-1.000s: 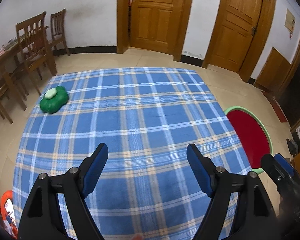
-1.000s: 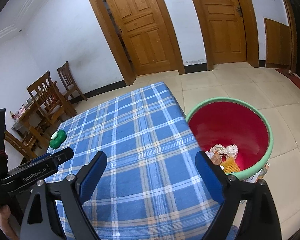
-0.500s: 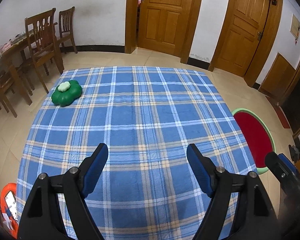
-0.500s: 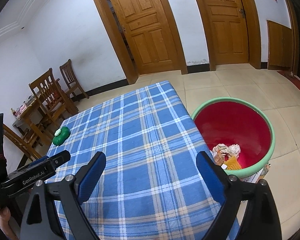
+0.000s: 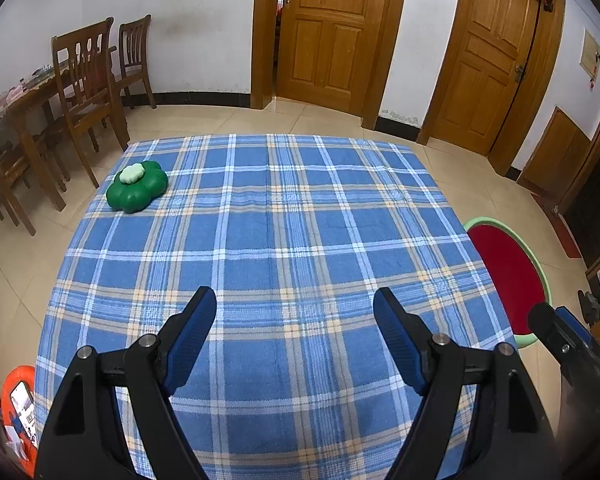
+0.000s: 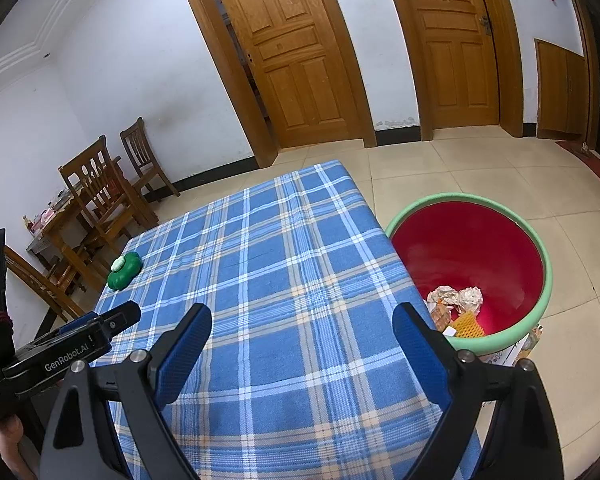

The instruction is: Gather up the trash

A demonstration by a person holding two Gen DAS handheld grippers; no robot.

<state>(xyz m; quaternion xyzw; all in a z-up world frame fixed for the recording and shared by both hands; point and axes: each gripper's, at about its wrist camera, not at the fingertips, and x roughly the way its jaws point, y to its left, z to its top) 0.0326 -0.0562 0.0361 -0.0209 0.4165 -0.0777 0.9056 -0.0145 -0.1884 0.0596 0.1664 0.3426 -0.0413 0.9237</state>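
Observation:
A red bin with a green rim [image 6: 538, 248] stands on the floor at the table's right side; crumpled paper balls [image 6: 470, 298] and other scraps lie in its bottom. The same bin [image 5: 540, 264] shows at the right edge of the left wrist view. My left gripper [image 5: 294, 306] hangs open over the near part of the blue plaid tablecloth [image 5: 284, 232], nothing between its blue pads. My right gripper [image 6: 302, 322] is open too, above the cloth's near right part beside the bin, and holds nothing.
A green flower-shaped object with a pale top [image 5: 137, 186] sits at the table's far left corner. Wooden chairs and a side table [image 5: 80, 92] stand left. Two wooden doors [image 5: 324, 36] line the far wall. An orange item [image 5: 20, 412] lies on the floor at lower left.
The left wrist view has swung so the table sits more centred and the green object has shifted right. The right view barely changed. Both grippers stay open.

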